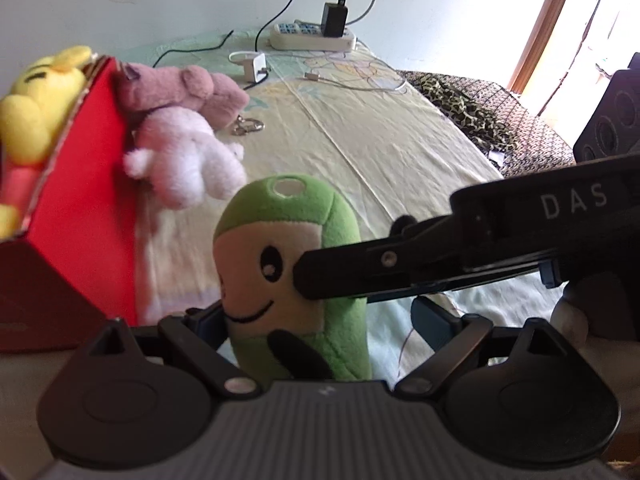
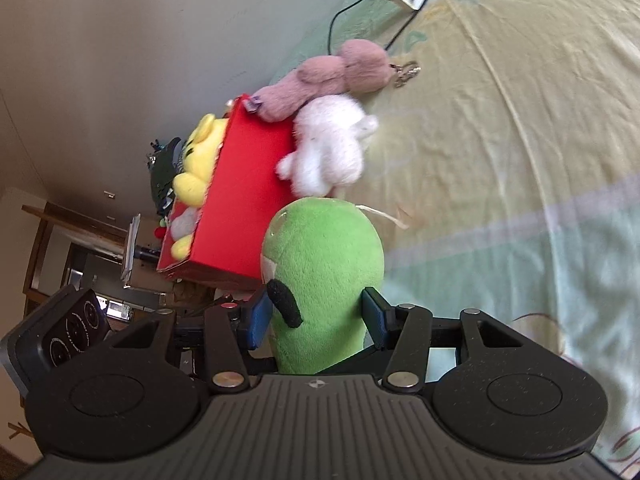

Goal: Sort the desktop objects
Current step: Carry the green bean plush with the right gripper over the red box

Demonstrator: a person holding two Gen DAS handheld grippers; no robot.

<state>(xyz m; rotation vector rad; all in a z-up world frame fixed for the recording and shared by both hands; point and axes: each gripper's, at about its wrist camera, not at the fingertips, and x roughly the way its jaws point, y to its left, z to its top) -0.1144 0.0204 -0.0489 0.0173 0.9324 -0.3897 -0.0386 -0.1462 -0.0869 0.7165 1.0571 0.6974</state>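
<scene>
A green plush toy [image 1: 288, 240] with a stitched smiling face stands upright on the bedsheet between my left gripper's fingers. My left gripper [image 1: 320, 318] is open: its left pad touches the toy and its right pad [image 1: 432, 320] stands apart. My right gripper [image 1: 332, 276] reaches in from the right. In the right wrist view it [image 2: 316, 318] is shut on the green plush toy [image 2: 324, 248], both blue pads pressing its sides. A red box [image 1: 92, 152] to the left holds a yellow plush [image 1: 36, 108].
A white plush [image 1: 184, 160] and a mauve plush [image 1: 188, 92] with a keyring [image 1: 248, 126] lean against the red box [image 2: 248, 192]. Behind lie a white charger [image 1: 254, 66], cables and a power strip [image 1: 312, 36]. A camouflage cloth [image 1: 460, 108] lies at the right.
</scene>
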